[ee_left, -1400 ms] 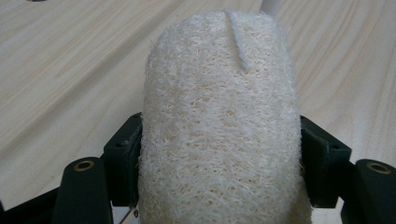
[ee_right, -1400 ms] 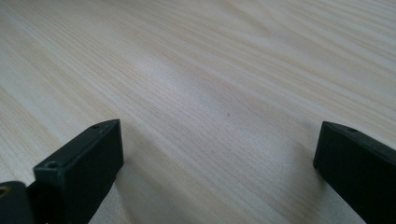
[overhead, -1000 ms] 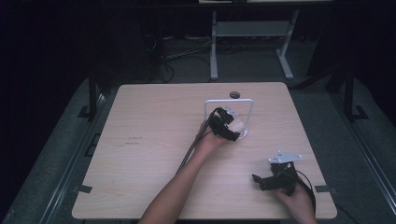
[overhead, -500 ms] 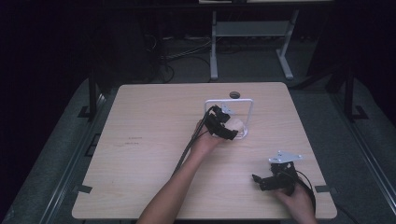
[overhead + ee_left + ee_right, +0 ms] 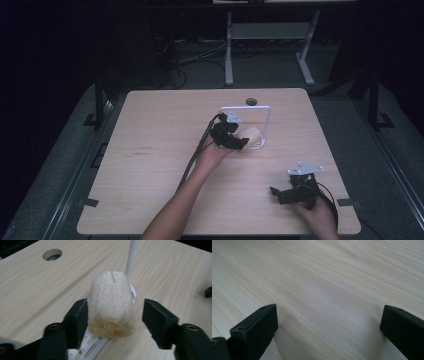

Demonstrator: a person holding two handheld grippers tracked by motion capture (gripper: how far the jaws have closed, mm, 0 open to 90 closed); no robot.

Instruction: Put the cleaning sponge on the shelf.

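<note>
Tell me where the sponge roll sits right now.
The sponge roll stands between the left gripper's open jaws, beside the white wire stand, right of the table's centre in the high view.

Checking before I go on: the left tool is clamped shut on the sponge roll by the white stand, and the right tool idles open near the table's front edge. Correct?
Not quite. In the left gripper view the left tool is open around the sponge roll: one jaw touches it, the other stands clear. The rest holds: the white stand is beside it, and the right tool idles open.
</note>
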